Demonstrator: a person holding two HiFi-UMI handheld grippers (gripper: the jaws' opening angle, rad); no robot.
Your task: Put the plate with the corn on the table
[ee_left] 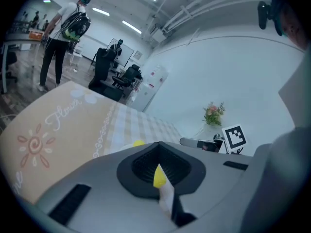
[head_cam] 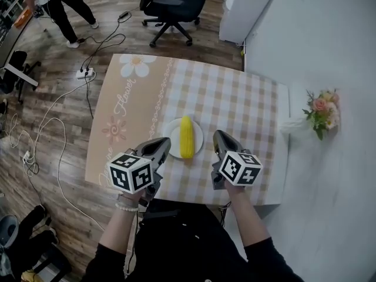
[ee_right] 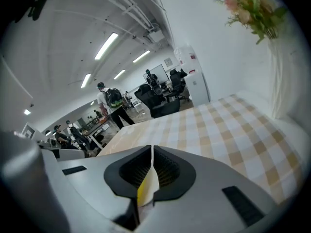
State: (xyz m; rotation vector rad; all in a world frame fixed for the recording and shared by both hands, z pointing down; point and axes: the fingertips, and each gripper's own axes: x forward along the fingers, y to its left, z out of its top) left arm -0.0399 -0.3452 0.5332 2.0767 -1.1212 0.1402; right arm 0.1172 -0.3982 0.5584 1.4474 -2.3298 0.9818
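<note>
Head view: plate (head_cam: 171,131) with corn cob (head_cam: 186,137) sits flat at mid-bench (head_cam: 247,110). My left gripper (head_cam: 162,146) and right gripper (head_cam: 220,138) hover over the bench's near edge, both jaws shut and holding nothing. Placement looks done, so best to back off straight, clear of the rim. Only the gripper views show a yellow-and-white sliver through the closed jaws.

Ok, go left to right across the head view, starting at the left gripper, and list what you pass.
Left gripper → corn on its plate → right gripper → flowers.
</note>
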